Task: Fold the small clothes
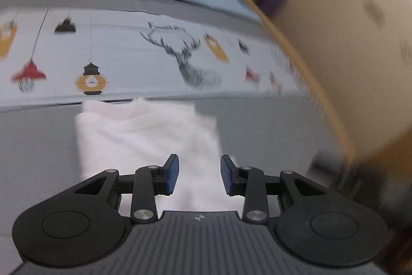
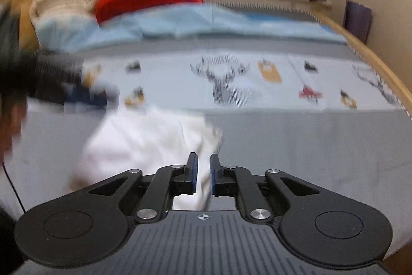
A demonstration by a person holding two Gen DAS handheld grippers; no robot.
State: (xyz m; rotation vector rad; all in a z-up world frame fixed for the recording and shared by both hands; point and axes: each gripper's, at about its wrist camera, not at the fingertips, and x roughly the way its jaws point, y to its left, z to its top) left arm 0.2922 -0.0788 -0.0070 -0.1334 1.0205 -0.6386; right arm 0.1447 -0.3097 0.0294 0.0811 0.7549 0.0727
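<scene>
White garment [image 1: 144, 135] blurred; left tool [image 1: 198, 175] gapes, right tool [image 2: 203, 175] narrowly parted, grip unclear.

A small white cloth garment of soft, thin fabric [image 1: 144, 138] lies folded on the grey part of the patterned bed cover. In the left wrist view it forms a roughly rectangular bundle with layered folds along its far edge, which reaches up to the pale printed band with the deer and lanterns. Its left side is a fairly straight folded edge; its right side is blurred. In the right wrist view the same white garment [image 2: 144, 143] looks more rumpled, with a bunched, raised fold at its far right corner and its near part running down toward the camera. Motion blur hides finer detail.
</scene>
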